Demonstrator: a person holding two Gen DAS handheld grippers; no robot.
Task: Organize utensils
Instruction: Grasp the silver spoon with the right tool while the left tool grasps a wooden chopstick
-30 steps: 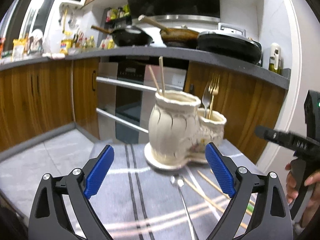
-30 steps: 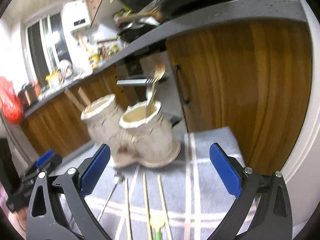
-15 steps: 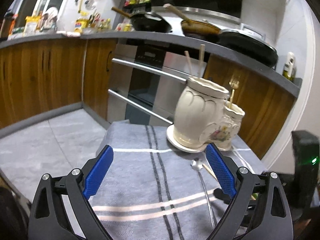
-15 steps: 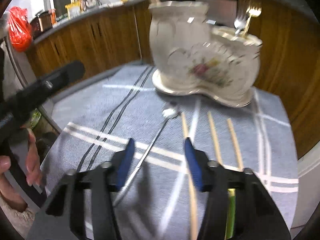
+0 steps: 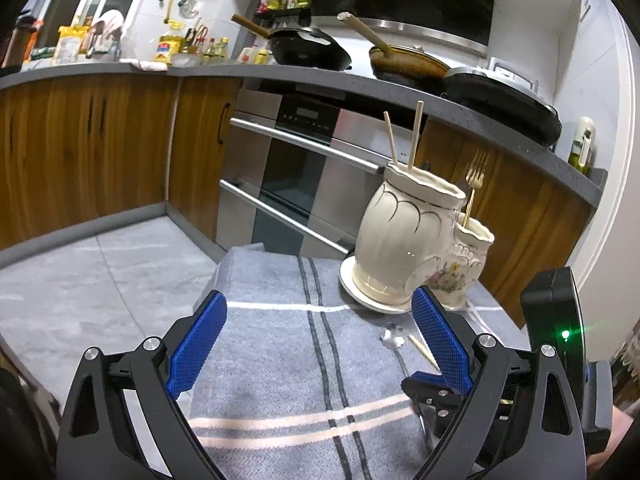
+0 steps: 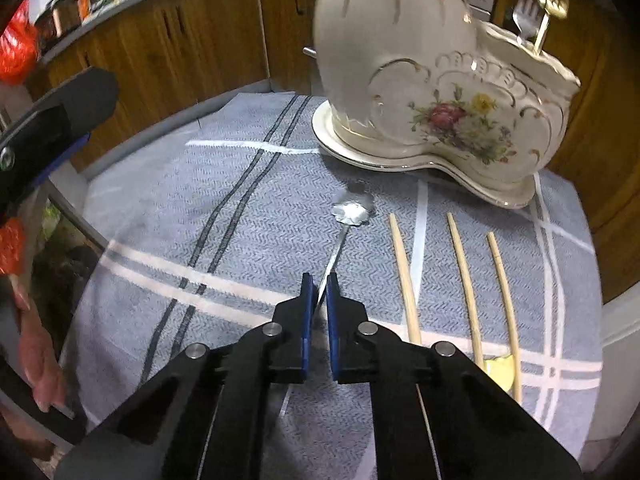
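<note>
Utensil sorting on a grey striped cloth (image 6: 256, 224), shown at the moment of pickup. All positions are given relative to the ceramic holder (image 6: 432, 92), a cream two-compartment vessel on a matching saucer at the far end of the cloth.

Right gripper (image 6: 319, 300): clenched on the handle of the spoon (image 6: 352, 210). Its jaws, wide apart a second ago above the cloth, have just been closing, and the thin metal handle is now seen pinched between the blue pads. The spoon's bowl is seen just in front of the holder's saucer, apparently resting on the cloth; the handle runs back from it toward the camera. A lift is not yet shown.

Left gripper (image 5: 320, 344): released, with nothing between its pads, held over the near part of the cloth, well short of the holder. In its view the spoon (image 5: 390, 338) is partly hidden behind its right finger.

Three chopsticks (image 6: 460, 264) are laid side by side to the right of the spoon, near the holder's lower compartment; a yellow-green item (image 6: 498, 366) lies under their near ends and cannot be identified.

Already stowed: two chopsticks (image 5: 404, 136) upright in the holder's taller compartment, and forks (image 6: 534, 16) in the lower one.

Interpretation: the closing of the right jaws marks the change from approach to grasp. The next step is judged to be a lift and transfer of the spoon into the holder, probably the lower compartment with the forks. The grip is far from the bowl end, so the spoon may pivot when raised.
</note>
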